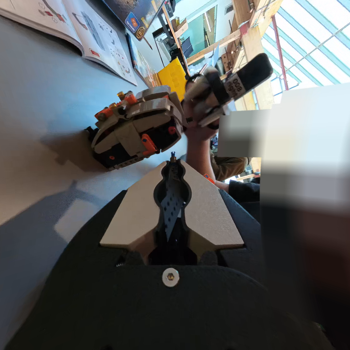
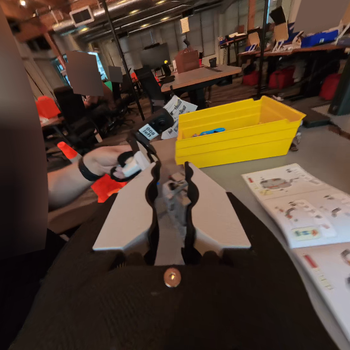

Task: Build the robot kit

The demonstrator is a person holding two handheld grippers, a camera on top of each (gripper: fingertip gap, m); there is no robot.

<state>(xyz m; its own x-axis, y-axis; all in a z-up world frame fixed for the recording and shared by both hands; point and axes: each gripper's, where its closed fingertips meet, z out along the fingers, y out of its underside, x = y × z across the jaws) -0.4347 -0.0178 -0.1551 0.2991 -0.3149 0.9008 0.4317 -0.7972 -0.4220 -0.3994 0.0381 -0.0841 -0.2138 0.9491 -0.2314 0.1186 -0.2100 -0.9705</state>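
My left gripper (image 1: pixel 173 162) is shut on a dark blue perforated piece (image 1: pixel 171 204). The piece's small blue pin end (image 1: pixel 172 155) sticks out past the fingertips, just short of a grey, black and orange brick-built model (image 1: pixel 132 125) on the grey table (image 1: pixel 37 113). The right gripper's black body (image 1: pixel 246 75) shows at the model's far end. In the right wrist view my right gripper (image 2: pixel 172 166) is shut on that grey model (image 2: pixel 173 197), which sits between its jaws. A hand holds the left gripper's body (image 2: pixel 159 121) just beyond it.
A yellow bin (image 2: pixel 236 144) with a few loose parts stands behind the model. An open instruction booklet (image 2: pixel 303 208) lies to the right and also shows in the left wrist view (image 1: pixel 94 37). A dark box (image 1: pixel 136 15) stands beyond it. An orange cone (image 2: pixel 66 149) is off the table's left side. The gap from one gripper's tips to the other's is roughly 10 cm.
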